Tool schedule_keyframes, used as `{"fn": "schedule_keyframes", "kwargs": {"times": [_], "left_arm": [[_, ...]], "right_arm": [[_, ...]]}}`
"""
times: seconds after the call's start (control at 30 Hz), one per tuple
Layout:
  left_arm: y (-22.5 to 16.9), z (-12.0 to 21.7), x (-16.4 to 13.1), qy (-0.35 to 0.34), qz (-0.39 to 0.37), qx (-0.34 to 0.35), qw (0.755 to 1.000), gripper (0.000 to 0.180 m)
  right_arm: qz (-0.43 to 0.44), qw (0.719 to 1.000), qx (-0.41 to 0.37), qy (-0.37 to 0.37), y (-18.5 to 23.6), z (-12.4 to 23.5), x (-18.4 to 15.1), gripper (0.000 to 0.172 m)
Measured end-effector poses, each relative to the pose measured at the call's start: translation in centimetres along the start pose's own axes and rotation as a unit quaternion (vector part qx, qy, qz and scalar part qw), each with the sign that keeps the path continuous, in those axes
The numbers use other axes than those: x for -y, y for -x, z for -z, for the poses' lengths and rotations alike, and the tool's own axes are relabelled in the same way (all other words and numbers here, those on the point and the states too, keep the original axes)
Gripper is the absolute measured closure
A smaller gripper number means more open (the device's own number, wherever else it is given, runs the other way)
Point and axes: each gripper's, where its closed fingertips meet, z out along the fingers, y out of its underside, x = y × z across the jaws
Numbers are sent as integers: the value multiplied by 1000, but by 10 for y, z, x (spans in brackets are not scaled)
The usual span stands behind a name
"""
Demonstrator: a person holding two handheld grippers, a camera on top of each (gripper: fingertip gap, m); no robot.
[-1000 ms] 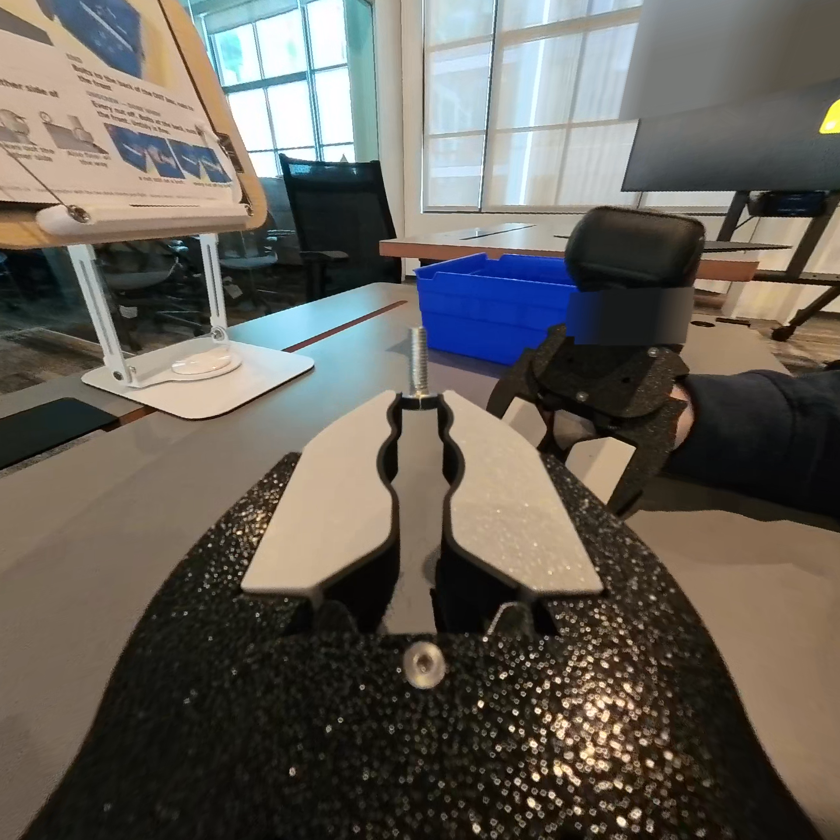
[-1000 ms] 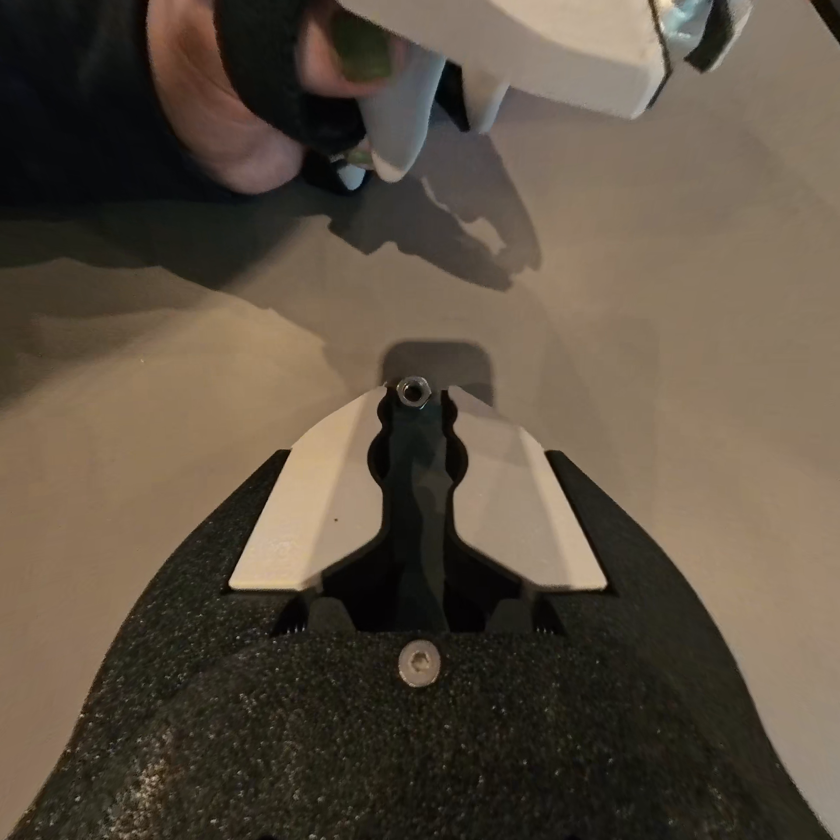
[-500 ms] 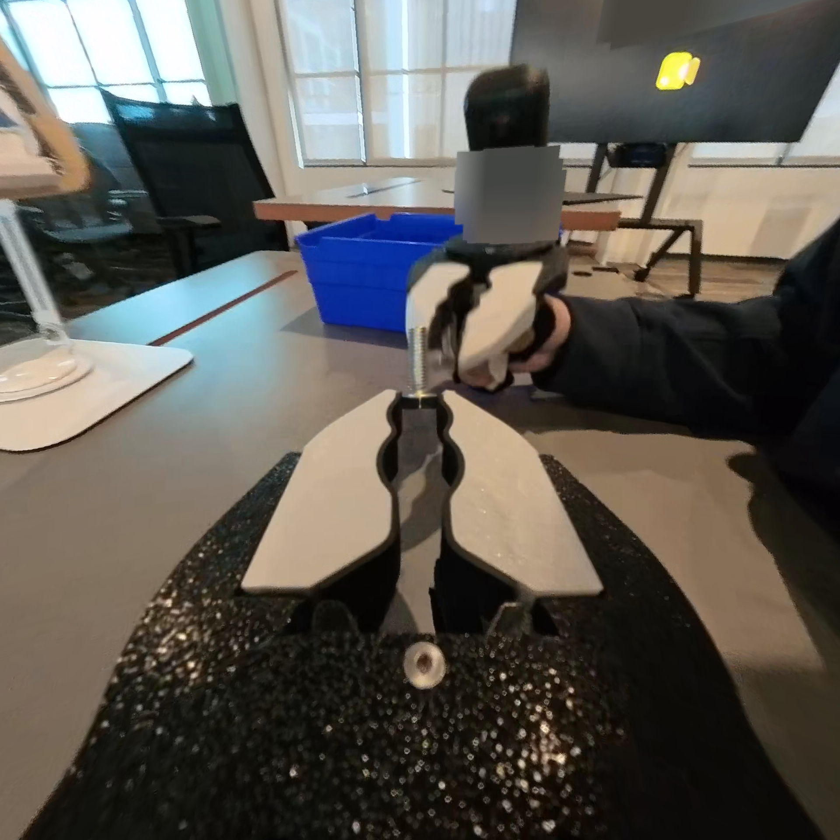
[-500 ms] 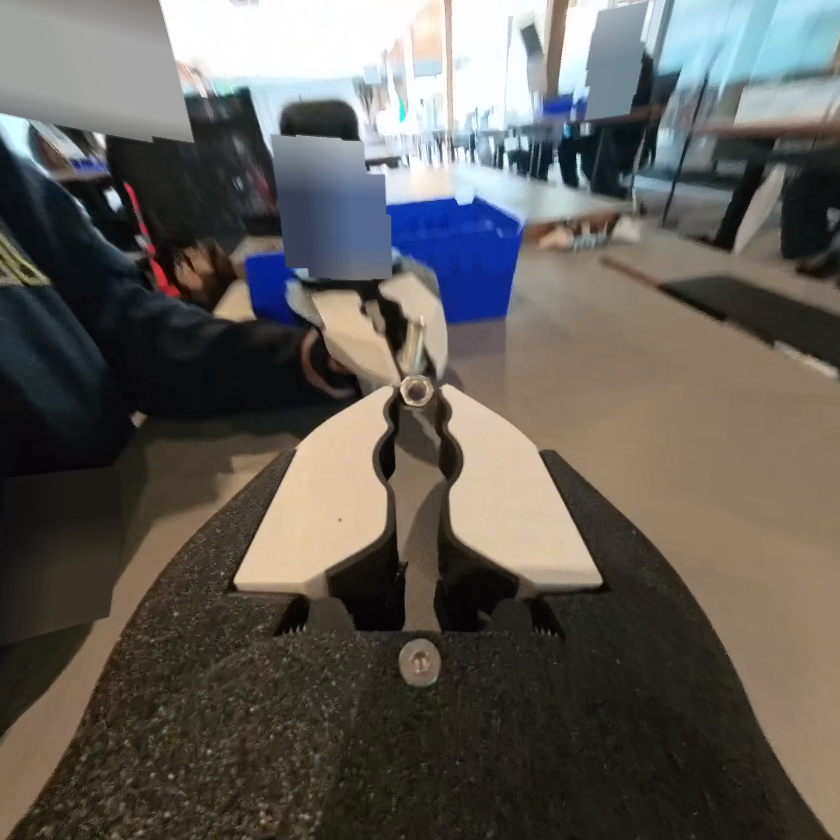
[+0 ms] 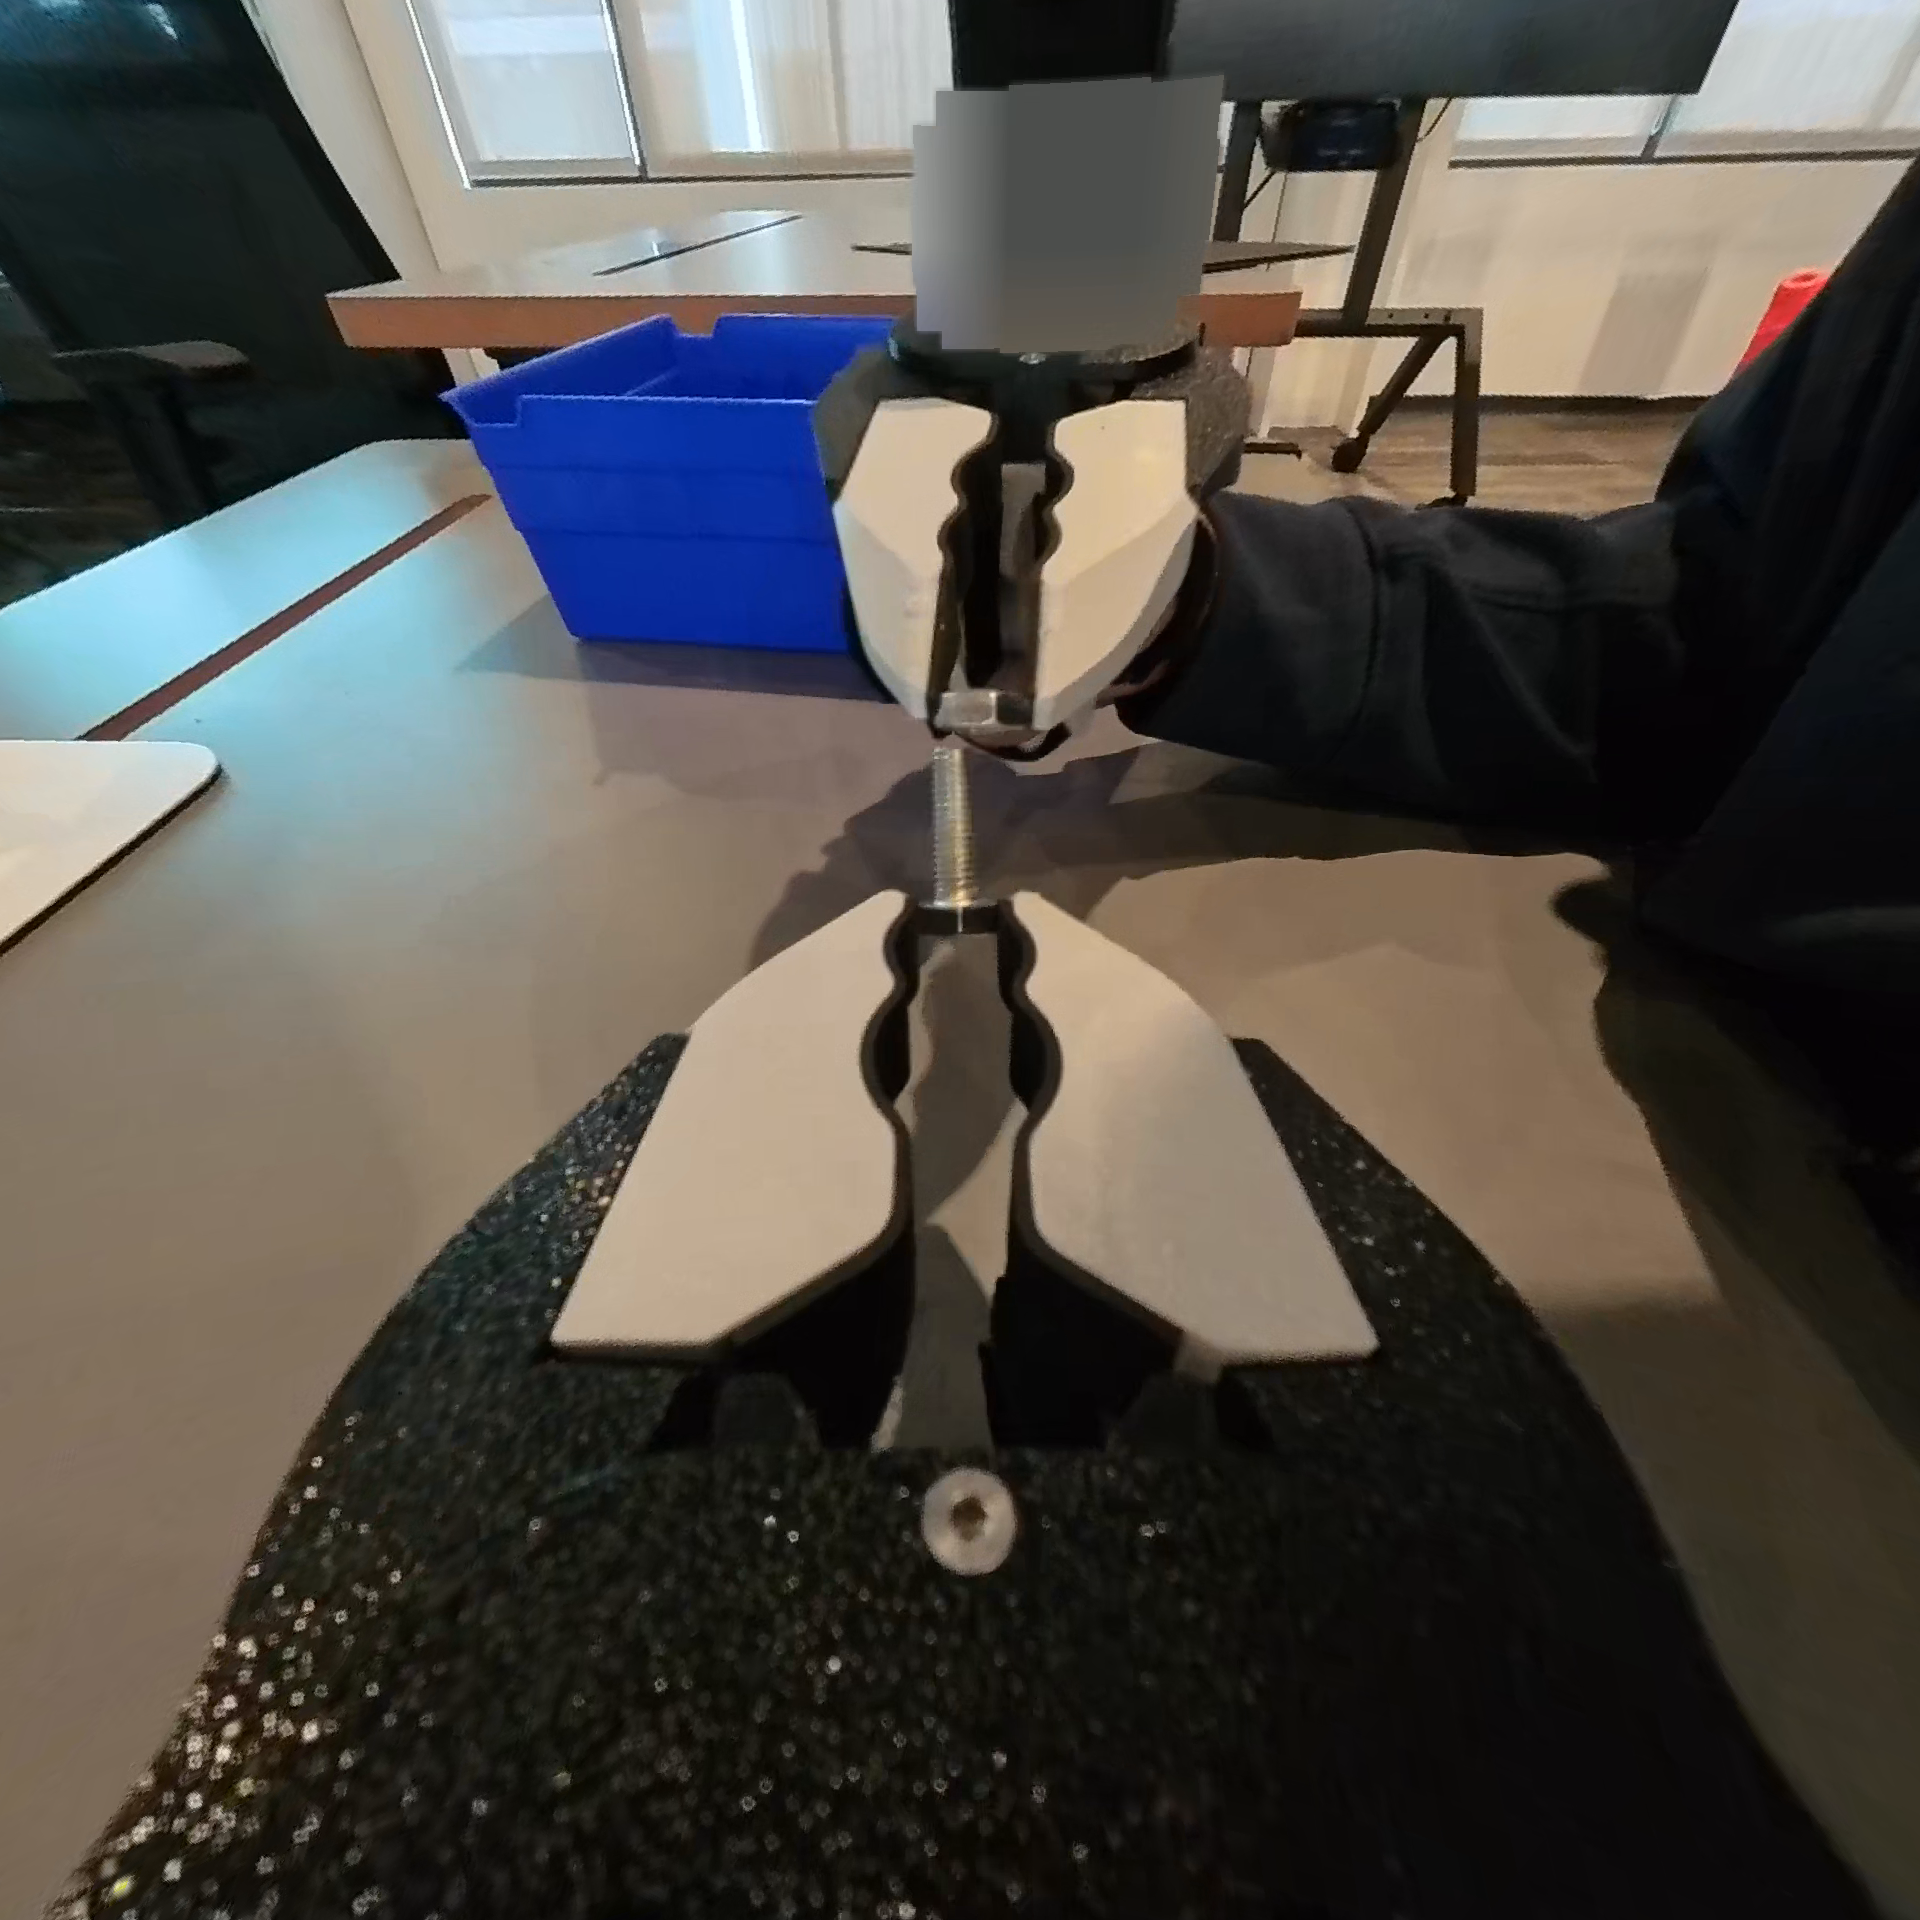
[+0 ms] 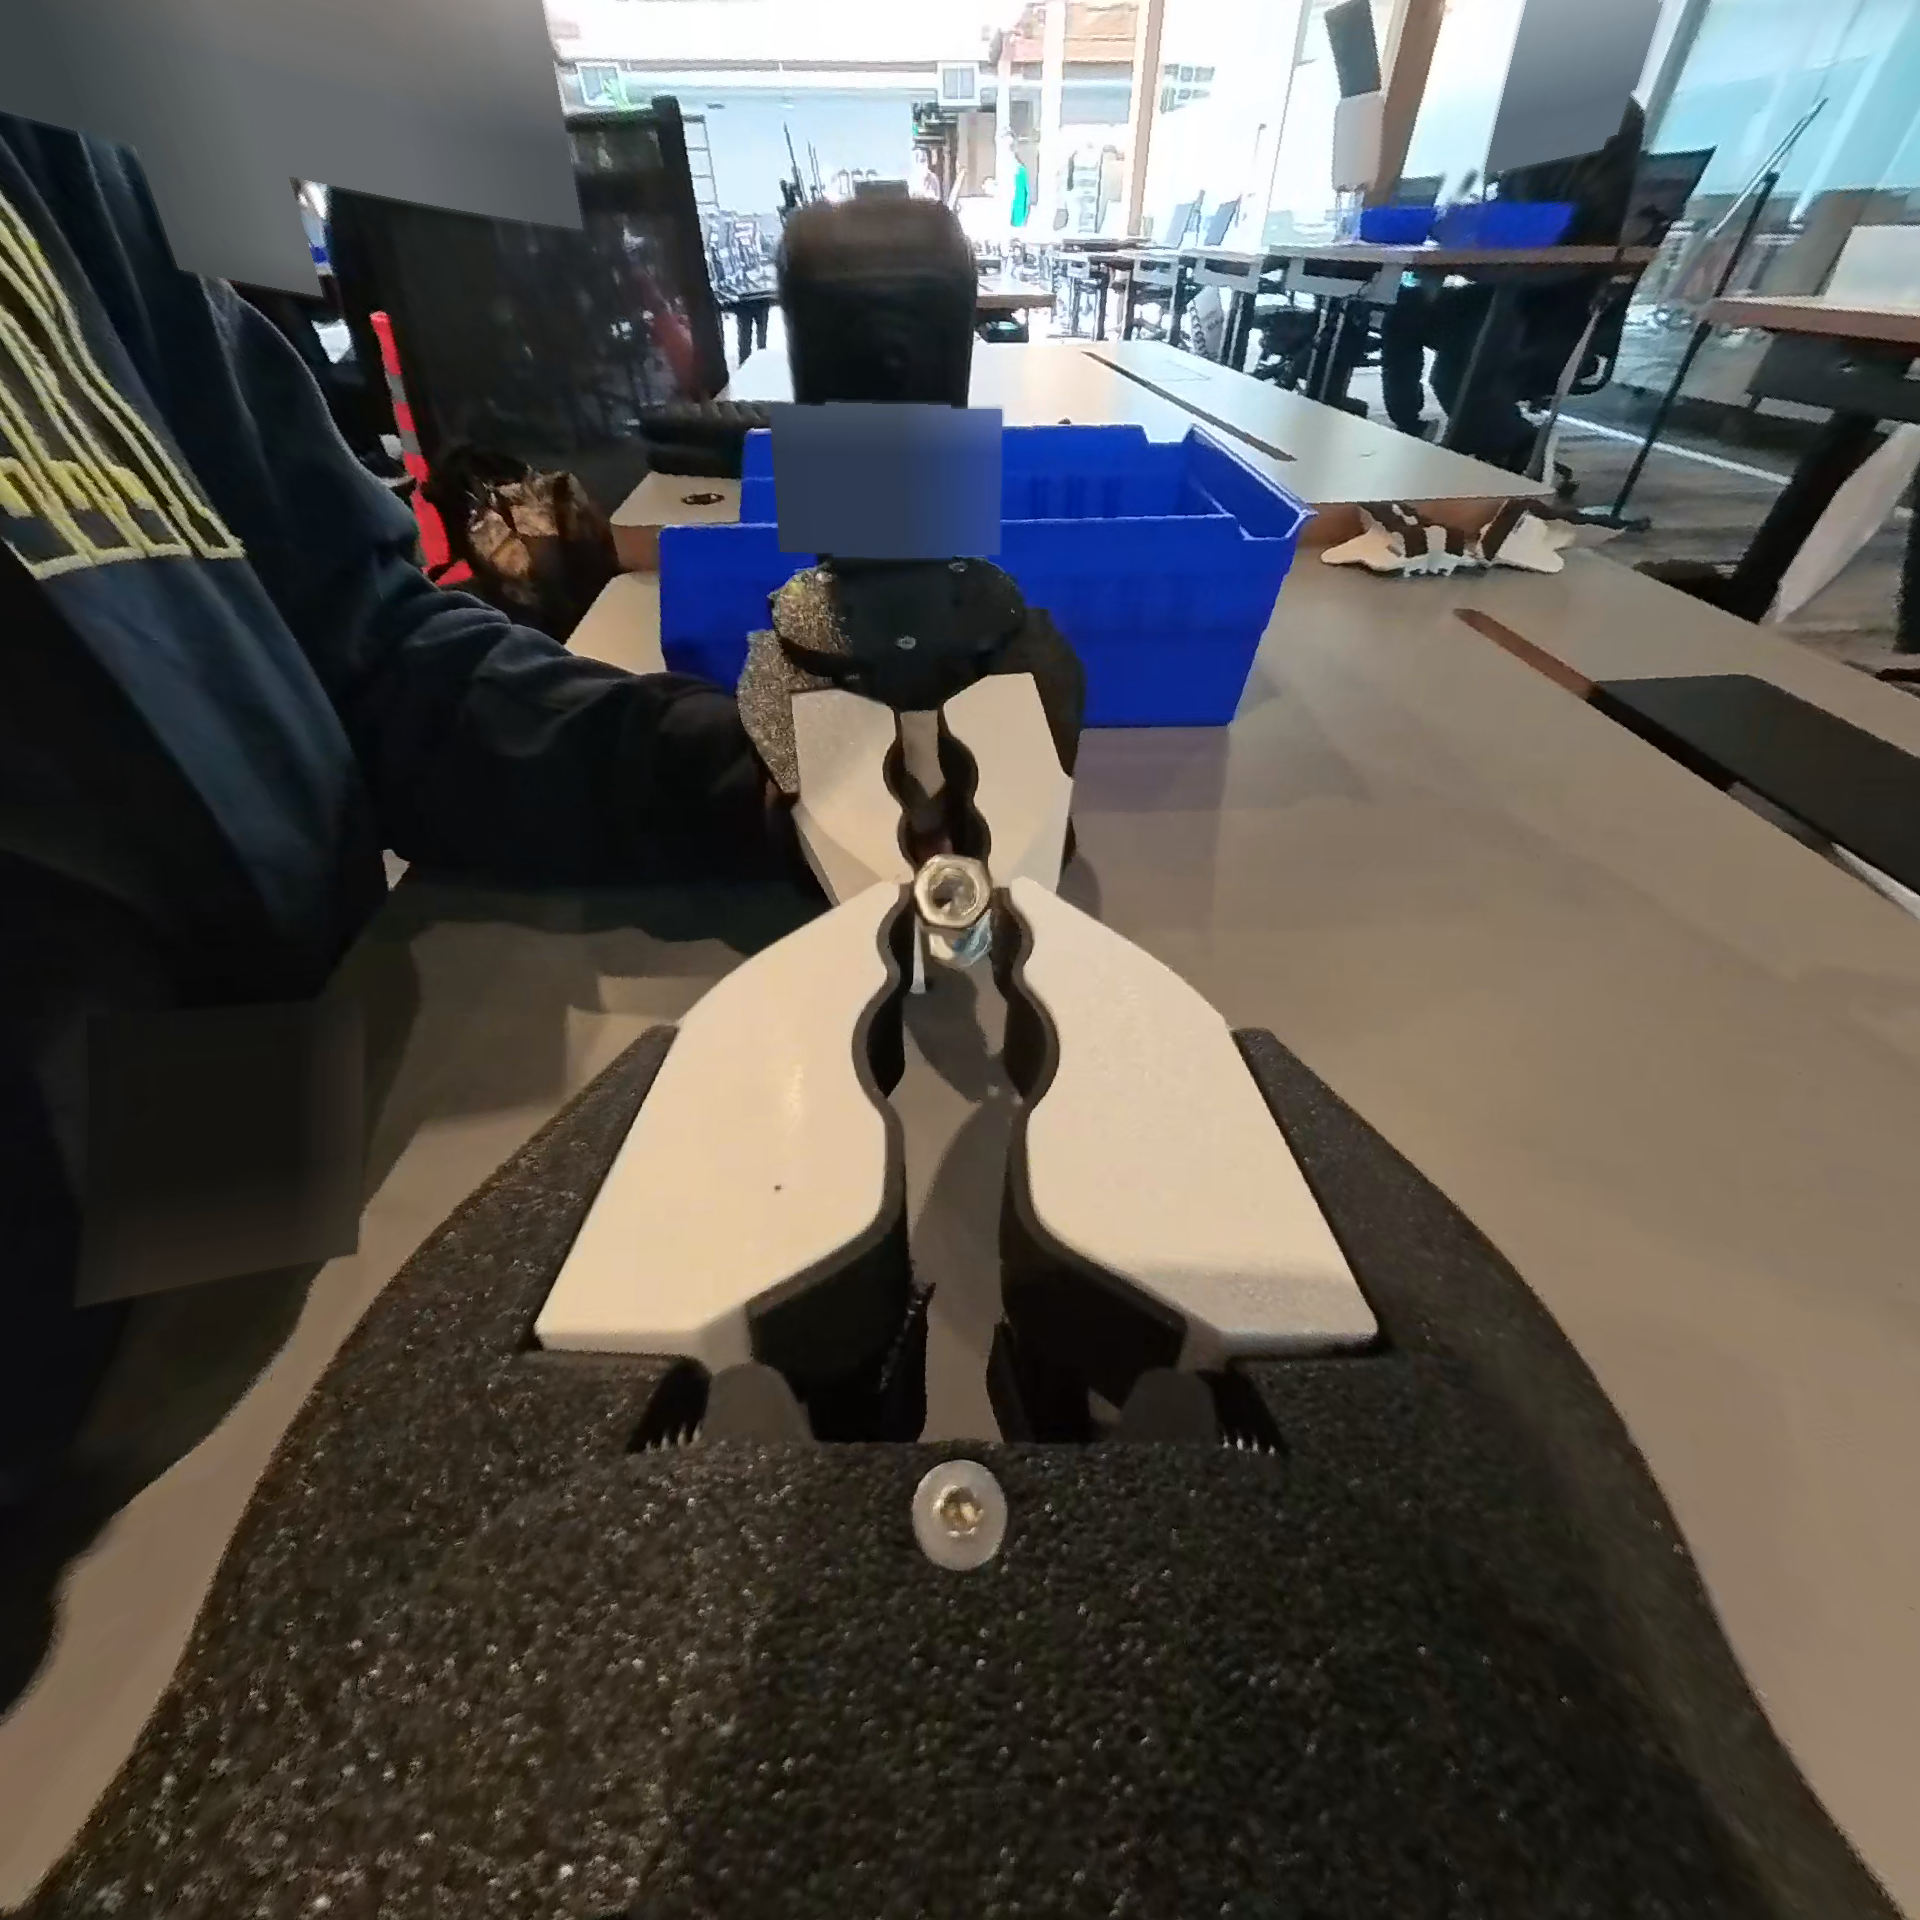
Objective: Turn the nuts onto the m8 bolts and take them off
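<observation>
Threaded steel bolt (image 5: 954, 831) pinched upright in left gripper (image 5: 958, 914); right gripper (image 6: 951, 902) pinching hex nut (image 6: 948, 896).

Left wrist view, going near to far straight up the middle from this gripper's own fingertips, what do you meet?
Left gripper → bolt, gripped by its head, threads pointing away → nut → right gripper gripping the nut → blue bin → brown-edged table → windows.

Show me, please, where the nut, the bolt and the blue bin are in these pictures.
nut (image 5: 982, 711), left wrist view, its side face.
bolt (image 5: 952, 831), left wrist view, mid threaded shank.
blue bin (image 5: 665, 540), left wrist view, its front wall.
</observation>
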Motion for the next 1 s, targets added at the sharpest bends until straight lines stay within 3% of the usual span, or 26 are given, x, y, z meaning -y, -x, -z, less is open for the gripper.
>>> {"fn": "schedule_keyframes", "kwargs": {"times": [0.57, 0.77, 1.0], "left_arm": [[-9, 0, 2, -7, 3, -34, 999, 167], [15, -1, -2, 12, 2, 70, 997, 167], [39, 4, -4, 49, -29, 207, 977, 167]], "right_arm": [[-16, 1000, 21, -2, 4, -3, -2, 158], [-59, 996, -69, 20, -20, -7, -5, 158], [-162, 971, -175, 5, -41, -13, -4, 158]]}}
